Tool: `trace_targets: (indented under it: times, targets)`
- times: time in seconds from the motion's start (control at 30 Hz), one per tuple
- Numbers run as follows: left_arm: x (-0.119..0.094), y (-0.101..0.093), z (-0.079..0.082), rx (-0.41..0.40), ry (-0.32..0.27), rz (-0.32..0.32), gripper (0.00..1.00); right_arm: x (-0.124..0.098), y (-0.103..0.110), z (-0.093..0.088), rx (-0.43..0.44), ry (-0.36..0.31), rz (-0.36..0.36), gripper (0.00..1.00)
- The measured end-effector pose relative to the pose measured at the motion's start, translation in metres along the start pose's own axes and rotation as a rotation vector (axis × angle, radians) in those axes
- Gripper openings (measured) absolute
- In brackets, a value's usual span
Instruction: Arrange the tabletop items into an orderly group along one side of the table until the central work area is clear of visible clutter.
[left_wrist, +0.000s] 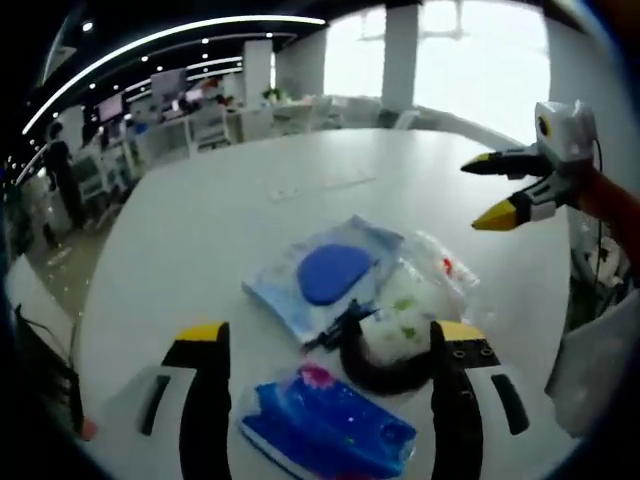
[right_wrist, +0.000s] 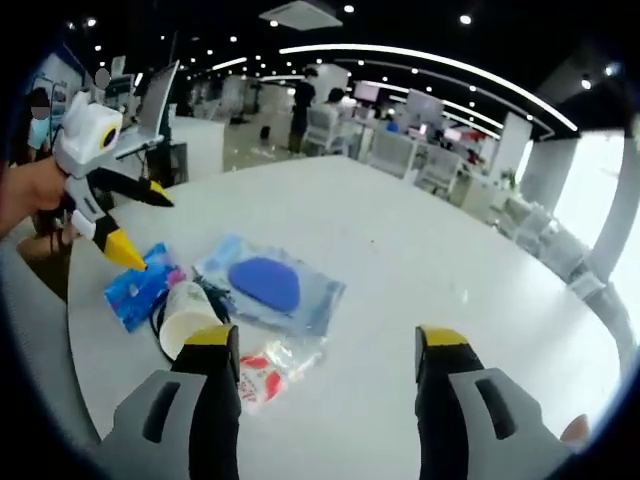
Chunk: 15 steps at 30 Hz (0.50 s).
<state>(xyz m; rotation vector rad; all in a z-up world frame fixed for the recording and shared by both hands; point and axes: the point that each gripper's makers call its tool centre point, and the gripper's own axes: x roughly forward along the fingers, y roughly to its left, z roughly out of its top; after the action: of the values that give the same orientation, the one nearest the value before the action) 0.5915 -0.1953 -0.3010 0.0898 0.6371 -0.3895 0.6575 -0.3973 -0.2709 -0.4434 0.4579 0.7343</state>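
Left tongs (left_wrist: 330, 345), spread and empty, straddle the blue packet (left_wrist: 330, 425) lying directly ahead; right tongs (right_wrist: 328, 350), also spread, stand beyond it.

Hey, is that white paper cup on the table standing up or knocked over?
Knocked over. The white cup lies on its side on the table, its open mouth facing the right gripper view's camera, beside the blue pouch.

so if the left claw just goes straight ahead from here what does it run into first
Most likely the dark blue packet, which lies low between the open left claw jaws. Just beyond it sit the paper cup on its side and the clear pouch holding a blue oval. Depth is unclear, so it might pass above the packet.
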Motion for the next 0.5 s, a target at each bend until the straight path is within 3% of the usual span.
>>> trace_targets:
  times: [0.5]
  targets:
    - [0.042, 0.025, -0.007, -0.026, 0.054, 0.008, 0.67, 0.041, -0.014, -0.008, 0.051, 0.037, 0.027, 0.63]
